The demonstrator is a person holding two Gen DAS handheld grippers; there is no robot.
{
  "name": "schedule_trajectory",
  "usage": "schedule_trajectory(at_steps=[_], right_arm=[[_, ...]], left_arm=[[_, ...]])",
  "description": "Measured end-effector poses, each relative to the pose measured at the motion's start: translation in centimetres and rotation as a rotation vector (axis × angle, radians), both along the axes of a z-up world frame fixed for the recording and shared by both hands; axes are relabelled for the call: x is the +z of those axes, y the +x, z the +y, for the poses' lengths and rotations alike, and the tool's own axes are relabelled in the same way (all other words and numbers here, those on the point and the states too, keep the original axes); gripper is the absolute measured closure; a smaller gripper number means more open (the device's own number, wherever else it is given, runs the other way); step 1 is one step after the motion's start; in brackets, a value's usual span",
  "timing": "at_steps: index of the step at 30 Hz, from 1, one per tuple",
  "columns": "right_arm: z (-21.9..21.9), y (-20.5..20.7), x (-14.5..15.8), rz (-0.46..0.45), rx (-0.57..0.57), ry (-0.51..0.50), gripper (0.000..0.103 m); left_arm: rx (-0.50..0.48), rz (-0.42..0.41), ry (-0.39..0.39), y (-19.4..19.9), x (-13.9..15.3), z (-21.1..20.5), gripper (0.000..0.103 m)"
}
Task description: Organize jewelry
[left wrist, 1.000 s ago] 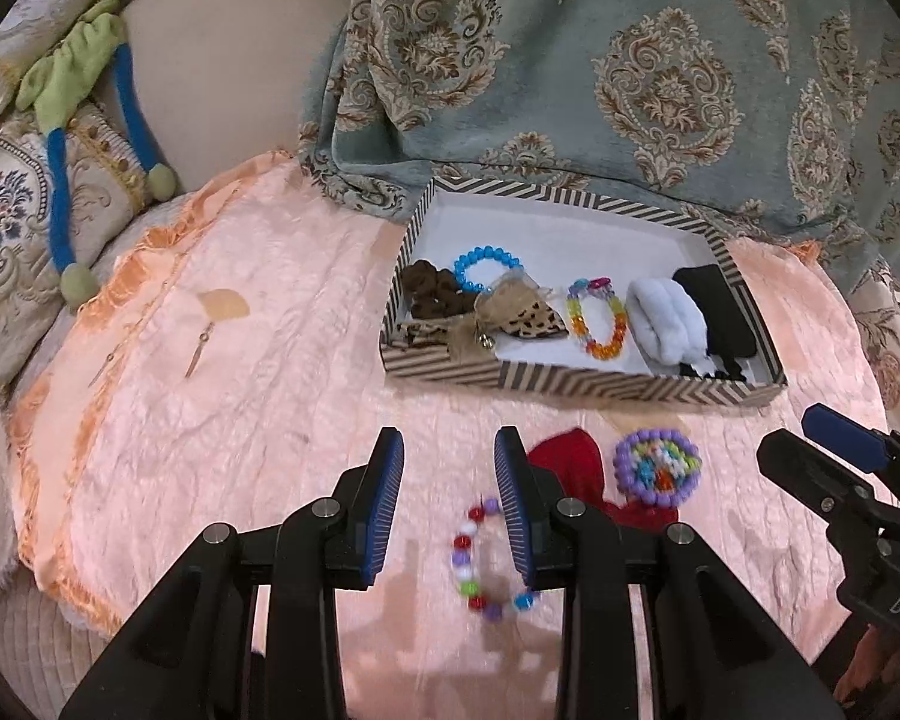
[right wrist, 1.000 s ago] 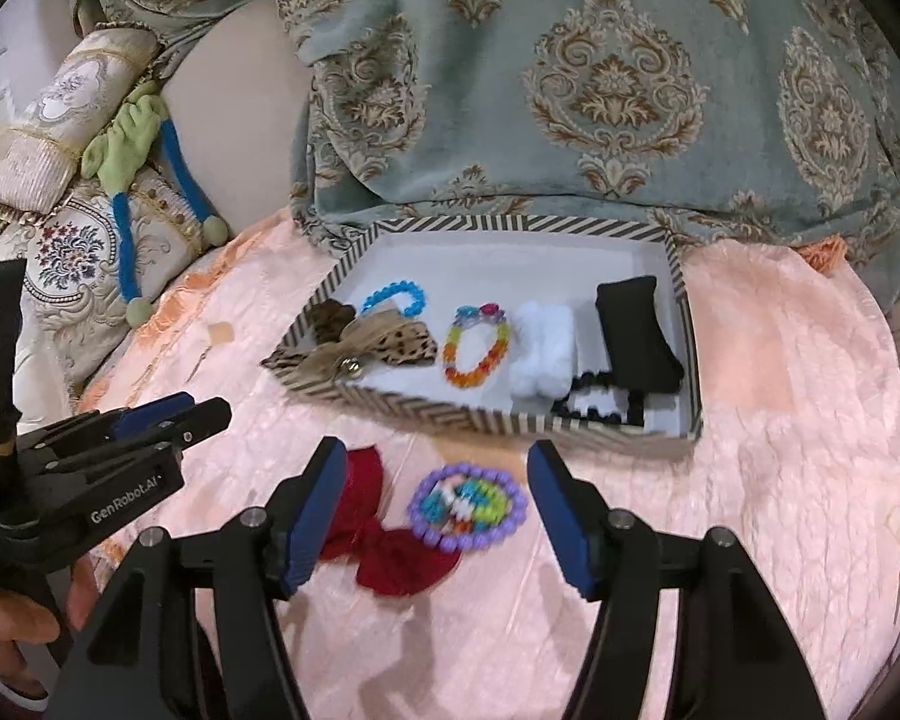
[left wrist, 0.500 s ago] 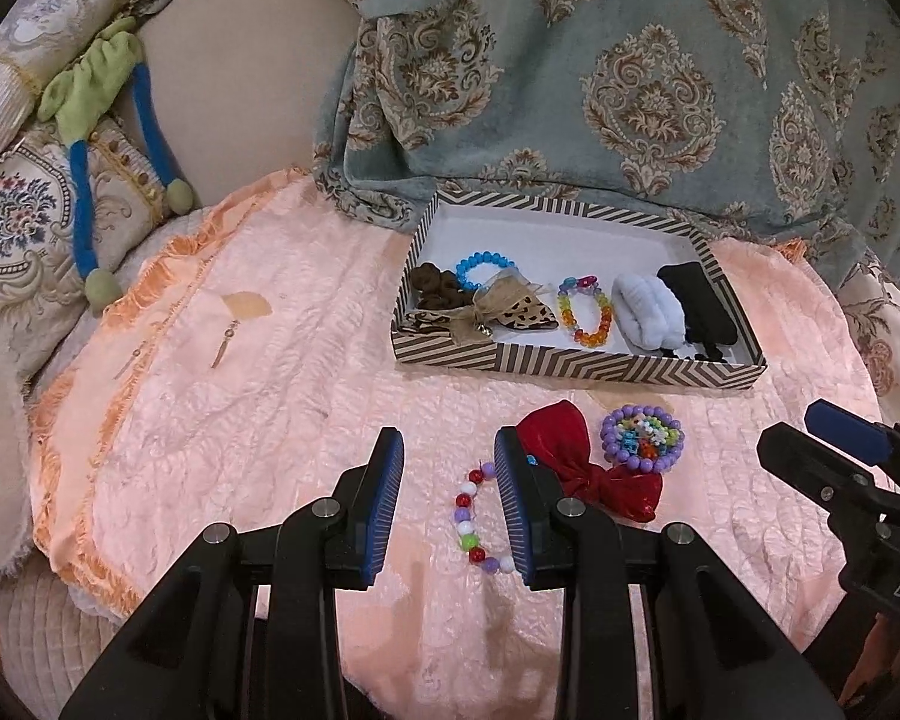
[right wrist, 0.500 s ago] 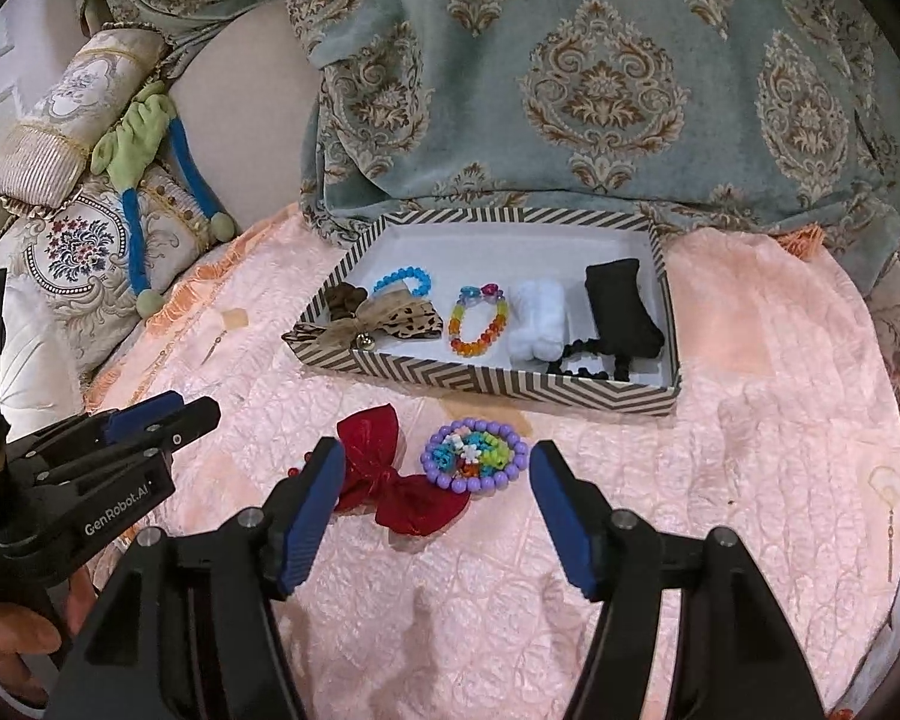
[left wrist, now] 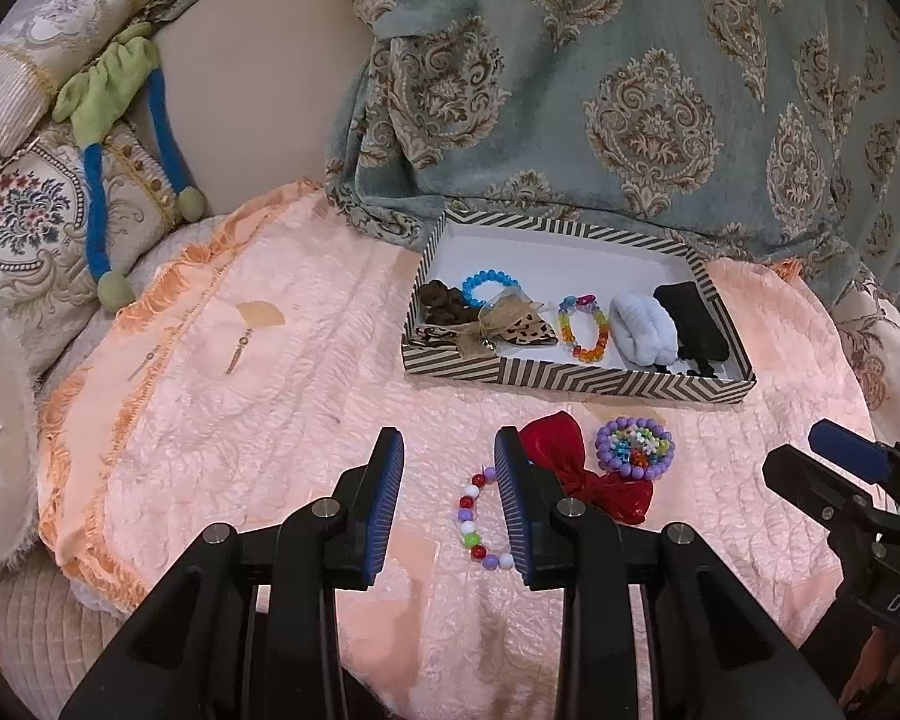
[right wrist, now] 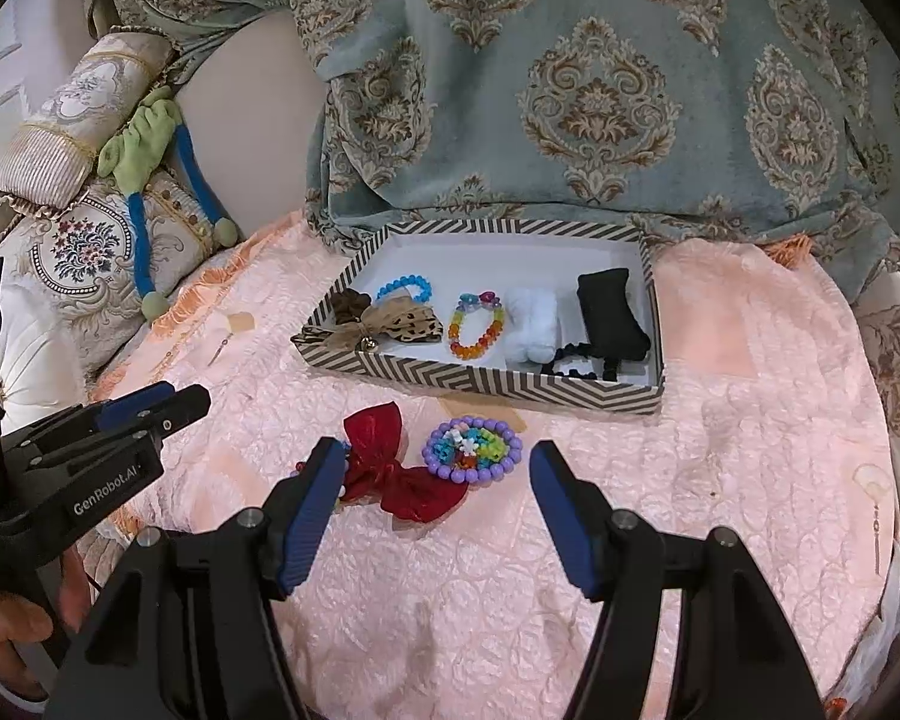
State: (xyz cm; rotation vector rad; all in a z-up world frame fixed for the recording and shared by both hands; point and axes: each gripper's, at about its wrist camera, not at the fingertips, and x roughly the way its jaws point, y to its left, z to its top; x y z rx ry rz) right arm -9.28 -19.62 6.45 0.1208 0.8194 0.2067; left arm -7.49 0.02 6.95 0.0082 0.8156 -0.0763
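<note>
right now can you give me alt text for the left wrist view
An open left claw hovers over a peach quilt, its right finger beside a multicolored bead bracelet. A red bow and purple beaded bracelet lie nearby, before a striped box of bracelets and scrunchies.

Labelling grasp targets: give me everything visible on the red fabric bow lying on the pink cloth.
The red fabric bow is a shiny, satin-like ribbon piece with two puffed lobes pinched at a narrow middle. It lies flat and skewed on the pink quilted cloth, outside the striped box. The purple beaded bracelet sits against its right side. No gripper holds it; the right gripper is open nearby.
</note>
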Motion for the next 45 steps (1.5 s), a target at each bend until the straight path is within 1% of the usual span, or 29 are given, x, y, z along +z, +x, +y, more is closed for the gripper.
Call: schedule_trajectory(at_steps=[14,39,45], right_arm=[[0.1,-0.5,0.4,-0.014,0.004,-0.007,0.035],[0.4,-0.1,-0.4,0.016,0.015,-0.011,0.035],[0.4,0.1,-1.0,0.033,0.013,-0.007,0.035]], left_arm=[[0.000,-0.002,-0.012,-0.4,0.2,0.0,0.089],[0.016,0.043,-0.031,0.1,-1.2,0.5,0.089],[0.022,0.058,-0.035,0.4,-1.8,0.8,0.089]])
